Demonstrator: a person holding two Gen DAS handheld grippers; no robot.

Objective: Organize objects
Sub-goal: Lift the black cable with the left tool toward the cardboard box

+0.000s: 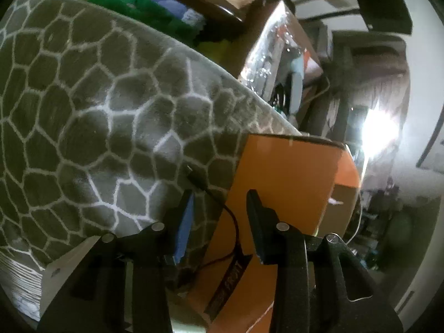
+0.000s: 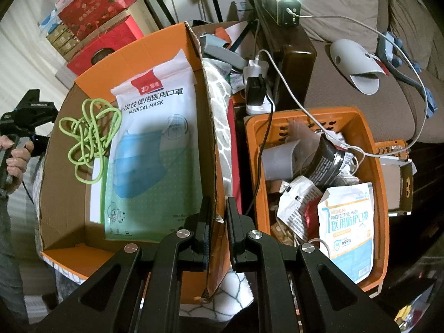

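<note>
An orange cardboard box (image 2: 69,191) lies open and holds a medical mask pack (image 2: 155,144) and a coiled green cord (image 2: 88,136). My right gripper (image 2: 217,208) is nearly shut, its fingers on either side of the box's right wall (image 2: 212,149). My left gripper (image 1: 219,205) is open and empty, next to the box's orange outer side (image 1: 283,177) and over a grey patterned blanket (image 1: 97,116). A thin dark cable (image 1: 233,222) runs between its fingers. The left gripper also shows in the right wrist view (image 2: 25,116), held at the box's left.
An orange plastic basket (image 2: 369,155) to the right of the box holds a second mask pack (image 2: 347,227), a black pouch (image 2: 327,161), a grey cup (image 2: 277,161) and papers. A power strip with chargers (image 2: 256,83) lies behind. Red boxes (image 2: 97,19) stand at the back left, a sofa (image 2: 360,88) at the right.
</note>
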